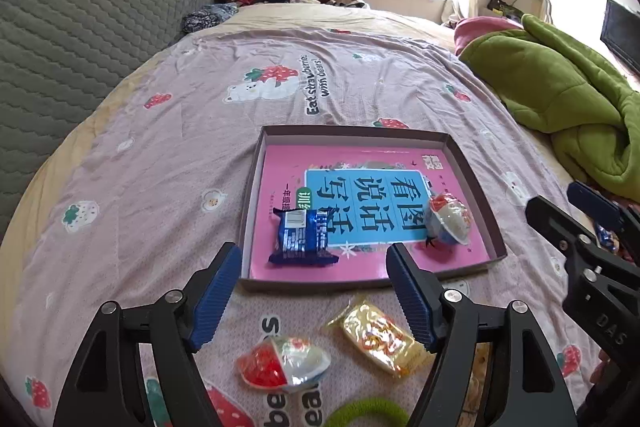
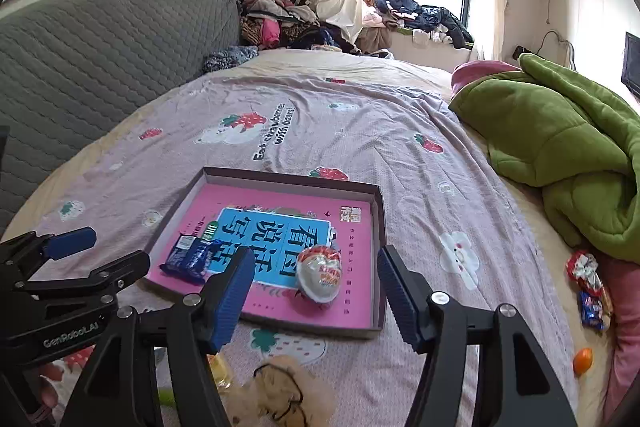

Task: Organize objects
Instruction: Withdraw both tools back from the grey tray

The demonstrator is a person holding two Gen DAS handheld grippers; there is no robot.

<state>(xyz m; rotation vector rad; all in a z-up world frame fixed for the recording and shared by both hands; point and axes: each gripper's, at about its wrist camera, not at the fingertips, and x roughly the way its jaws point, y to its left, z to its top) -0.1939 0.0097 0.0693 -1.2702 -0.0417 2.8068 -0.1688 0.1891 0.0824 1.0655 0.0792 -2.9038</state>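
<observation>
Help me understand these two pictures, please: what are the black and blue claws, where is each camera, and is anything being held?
No robot here: a person carries a hand-held gripper in each hand, each with a fisheye camera looking along its blue fingers. One picture looks out over the left hand-held gripper, the other over the right hand-held gripper. Both are open and hold nothing. On the bedsheet lies a shallow box with a pink book in it, and on the book a blue snack packet and a wrapped egg-shaped treat. Nearer, outside the box, lie a red-and-white treat, a yellow packet and a green hair tie.
</observation>
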